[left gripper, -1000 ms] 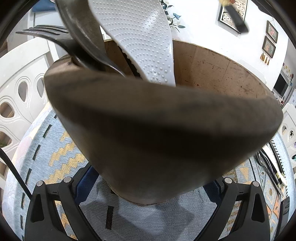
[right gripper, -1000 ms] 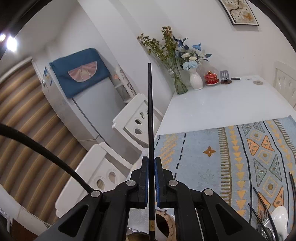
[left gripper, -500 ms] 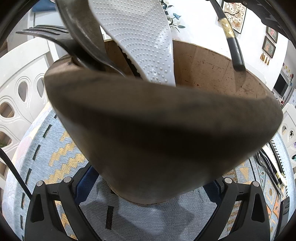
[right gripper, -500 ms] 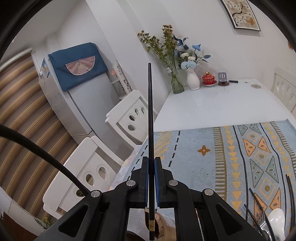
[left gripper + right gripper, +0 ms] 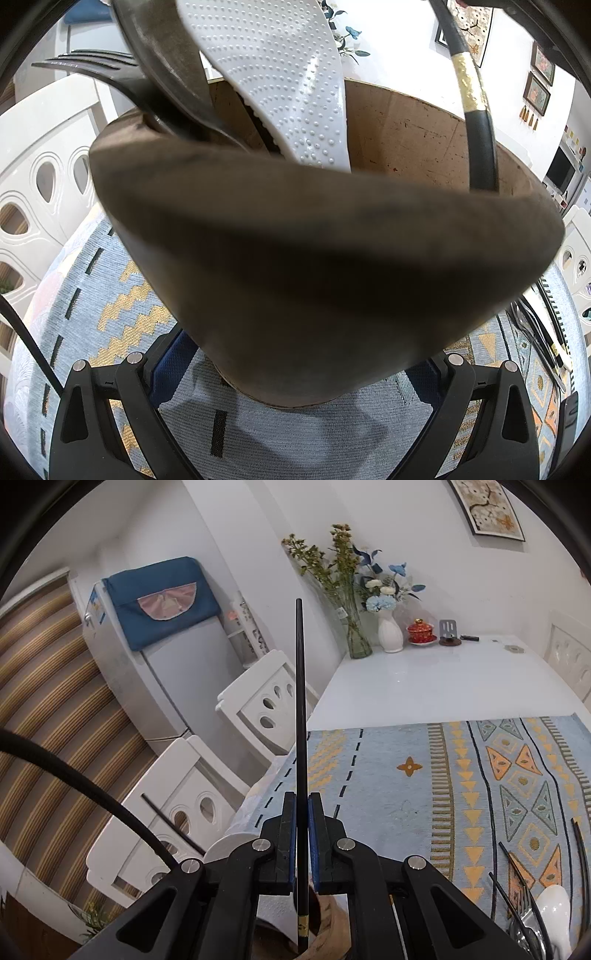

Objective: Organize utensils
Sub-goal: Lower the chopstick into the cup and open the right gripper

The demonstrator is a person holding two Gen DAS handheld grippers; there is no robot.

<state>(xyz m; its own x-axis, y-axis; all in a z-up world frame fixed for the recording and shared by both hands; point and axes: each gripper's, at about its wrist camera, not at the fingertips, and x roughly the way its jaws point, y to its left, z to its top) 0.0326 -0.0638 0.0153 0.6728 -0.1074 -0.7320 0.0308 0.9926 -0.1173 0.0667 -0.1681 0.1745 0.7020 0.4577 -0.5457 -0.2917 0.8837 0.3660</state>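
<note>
A brown cylindrical utensil holder (image 5: 314,240) fills the left wrist view, standing on the patterned mat (image 5: 92,295). My left gripper (image 5: 295,369) is shut on its base, one finger on each side. A white dimpled rice paddle (image 5: 277,74), a dark spoon (image 5: 166,55) and a dark fork (image 5: 92,66) stick out of it. My right gripper (image 5: 302,834) is shut on a black chopstick (image 5: 300,701), held upright. The chopstick's gold-banded lower end (image 5: 476,129) hangs inside the holder's right rim. The holder's rim (image 5: 332,923) shows just below the right fingers.
Loose utensils lie on the mat (image 5: 406,794) at the right: a white spoon (image 5: 550,904), black chopsticks (image 5: 580,849) and a fork (image 5: 524,923). White chairs (image 5: 266,709) stand along the table's left edge. Vases with flowers (image 5: 389,635) and a red cup (image 5: 419,631) stand at the far end.
The chopstick has come down from above the holder until its lower end is inside the rim. The holder and the left gripper have not moved.
</note>
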